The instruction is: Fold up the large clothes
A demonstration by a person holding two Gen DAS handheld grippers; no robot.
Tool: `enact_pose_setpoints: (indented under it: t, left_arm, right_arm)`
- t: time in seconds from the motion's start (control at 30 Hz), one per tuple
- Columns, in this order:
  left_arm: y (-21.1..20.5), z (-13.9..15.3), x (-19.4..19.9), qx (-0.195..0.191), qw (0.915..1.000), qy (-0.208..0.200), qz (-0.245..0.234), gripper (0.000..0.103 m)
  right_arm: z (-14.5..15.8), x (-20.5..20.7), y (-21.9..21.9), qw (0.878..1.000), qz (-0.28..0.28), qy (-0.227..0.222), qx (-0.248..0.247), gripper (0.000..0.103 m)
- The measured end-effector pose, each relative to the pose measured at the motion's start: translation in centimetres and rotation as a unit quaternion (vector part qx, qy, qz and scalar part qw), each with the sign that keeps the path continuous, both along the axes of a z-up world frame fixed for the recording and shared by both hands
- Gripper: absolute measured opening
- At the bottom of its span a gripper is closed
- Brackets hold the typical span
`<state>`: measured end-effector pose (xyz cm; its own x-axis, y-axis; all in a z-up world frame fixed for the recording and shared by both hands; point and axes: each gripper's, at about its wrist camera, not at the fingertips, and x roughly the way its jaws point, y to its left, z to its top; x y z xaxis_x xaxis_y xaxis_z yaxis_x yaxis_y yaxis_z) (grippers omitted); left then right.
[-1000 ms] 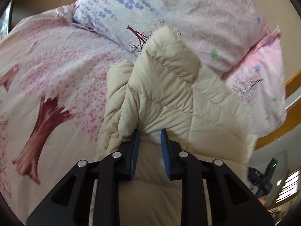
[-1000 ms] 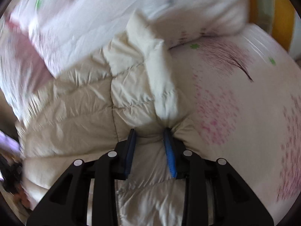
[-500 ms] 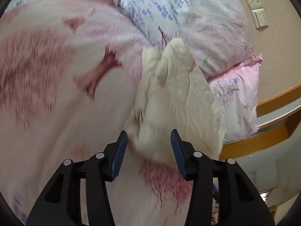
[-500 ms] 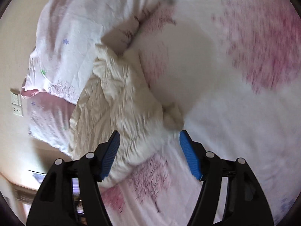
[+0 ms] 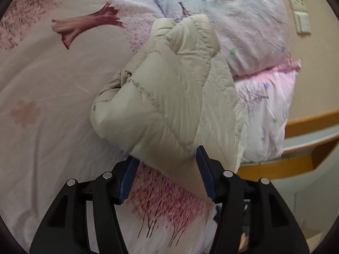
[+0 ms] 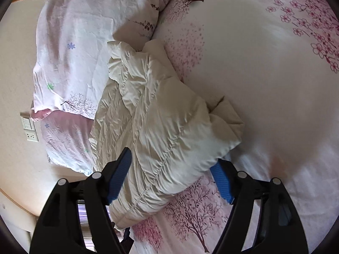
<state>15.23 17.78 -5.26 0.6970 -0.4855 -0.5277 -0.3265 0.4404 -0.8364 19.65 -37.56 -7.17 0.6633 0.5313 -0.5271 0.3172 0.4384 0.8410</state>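
The puffy cream jacket (image 5: 169, 97) is lying bunched on the flowery bedspread (image 5: 48, 97), pressing against the pillow (image 5: 239, 19). The left gripper (image 5: 167, 169) and right gripper (image 6: 171, 173) are hovering just in front of the jacket, both wide open and holding nothing.

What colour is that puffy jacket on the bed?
Plain cream-beige, quilted, no print; the puffy jacket shows best in the left wrist view.

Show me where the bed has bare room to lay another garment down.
Bare sheet lies on the side of the folded cream jacket away from the pillows, out to the pink blossom print. In the left wrist view, the same open stretch runs by the brown tree-trunk print. It is crowded where the jacket presses against the pillows, near the bed's edge.
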Motion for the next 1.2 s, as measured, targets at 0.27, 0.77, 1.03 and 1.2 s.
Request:
enact_pose_setpoints:
  t: [0.27, 0.77, 1.03, 1.2]
  left_arm:
    - [0.8, -0.5, 1.0, -0.025, 0.9976, -0.015, 0.062, 0.055]
    - [2.7, 0.9, -0.4, -0.035, 0.9928, -0.091, 0.070, 0.016]
    - [5.2, 2.1, -7.6, -0.014, 0.9897, -0.105, 0.096, 0.016]
    - [5.8, 1.4, -11.7, -0.004, 0.9909, -0.090, 0.100, 0.016]
  right_arm:
    - [-0.3, 0.7, 0.0, 1.000, -0.019, -0.011, -0.017, 0.054]
    - [4.1, -1.1, 2.1, 0.992, 0.039, -0.111, -0.037, 0.018]
    - [5.7, -5.2, 5.0, 0.981, 0.118, -0.141, -0.066, 0.018]
    - [4.5, -9.0, 6.3, 0.972, 0.146, -0.146, -0.108, 0.018]
